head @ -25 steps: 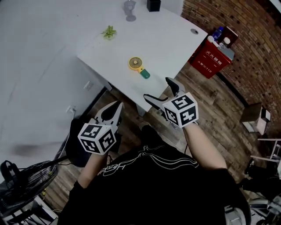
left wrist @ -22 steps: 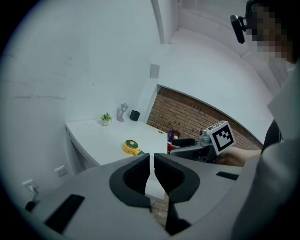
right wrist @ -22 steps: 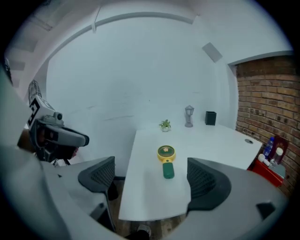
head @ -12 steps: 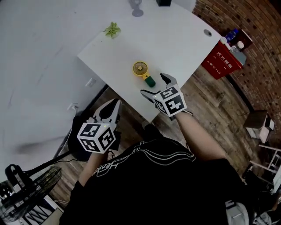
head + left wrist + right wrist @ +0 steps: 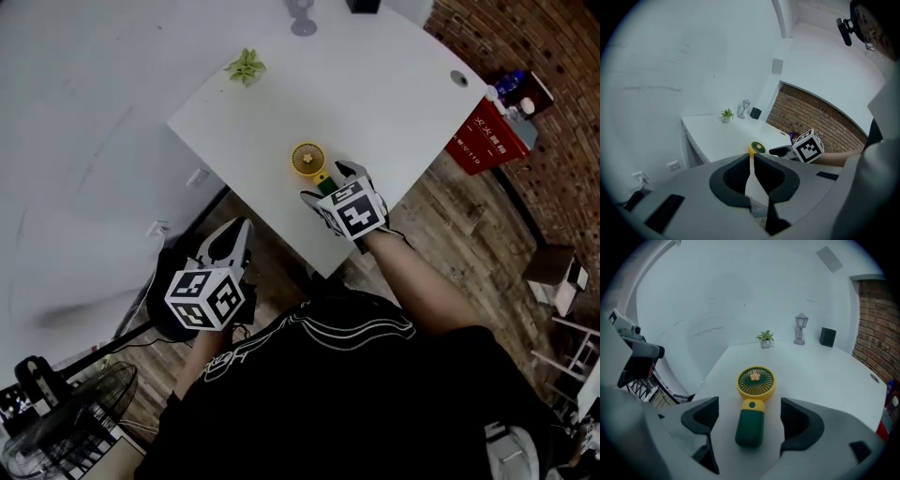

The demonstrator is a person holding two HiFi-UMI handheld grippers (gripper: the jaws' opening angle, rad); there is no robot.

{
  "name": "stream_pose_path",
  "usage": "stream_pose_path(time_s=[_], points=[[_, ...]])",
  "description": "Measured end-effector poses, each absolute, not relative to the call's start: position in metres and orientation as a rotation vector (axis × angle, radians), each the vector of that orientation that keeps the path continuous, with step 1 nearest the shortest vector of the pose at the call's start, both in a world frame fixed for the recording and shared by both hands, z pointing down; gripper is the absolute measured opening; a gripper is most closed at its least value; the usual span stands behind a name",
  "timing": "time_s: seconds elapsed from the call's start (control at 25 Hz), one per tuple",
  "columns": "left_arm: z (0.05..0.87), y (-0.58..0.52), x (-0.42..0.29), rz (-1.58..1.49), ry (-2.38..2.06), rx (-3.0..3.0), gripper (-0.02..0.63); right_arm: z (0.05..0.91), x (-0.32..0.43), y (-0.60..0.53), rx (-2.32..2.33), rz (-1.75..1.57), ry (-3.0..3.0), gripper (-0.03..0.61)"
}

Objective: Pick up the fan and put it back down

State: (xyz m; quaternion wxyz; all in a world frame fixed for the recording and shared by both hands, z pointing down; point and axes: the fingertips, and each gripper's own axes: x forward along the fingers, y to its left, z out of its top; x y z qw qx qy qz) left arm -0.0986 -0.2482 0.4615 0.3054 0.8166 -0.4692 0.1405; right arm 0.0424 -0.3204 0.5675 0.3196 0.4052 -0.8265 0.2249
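Note:
A small hand fan (image 5: 309, 161) with a yellow head and a dark green handle lies flat on the white table (image 5: 394, 103), near its front edge. In the right gripper view the fan (image 5: 752, 408) points its handle toward me. My right gripper (image 5: 328, 183) is low over the table, and its jaws are closing with the green handle between them (image 5: 750, 420); the pads stand clear of the handle on both sides. My left gripper (image 5: 236, 230) hangs off the table's left edge over the floor, jaws together and empty (image 5: 751, 157). From there the fan (image 5: 757, 148) shows beyond the tips.
At the table's far side stand a small potted plant (image 5: 246, 67), a lantern figure (image 5: 302, 17) and a black box (image 5: 363, 5). A red cabinet (image 5: 492, 131) stands by the brick wall at right. A floor fan (image 5: 56, 441) stands at lower left.
My right gripper has come forward and down from the table's front edge until its jaws straddle the fan's handle. The left gripper has shifted slightly and stays off the table.

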Motion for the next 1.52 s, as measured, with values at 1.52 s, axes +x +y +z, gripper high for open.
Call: stream_pose_path(time_s=[1.52], points=[[0.473, -0.264, -0.124, 0.274, -1.375, 2.054, 0.051, 0.563, 0.042, -0.333, 0.988, 0.645, -2.202, 0.183]])
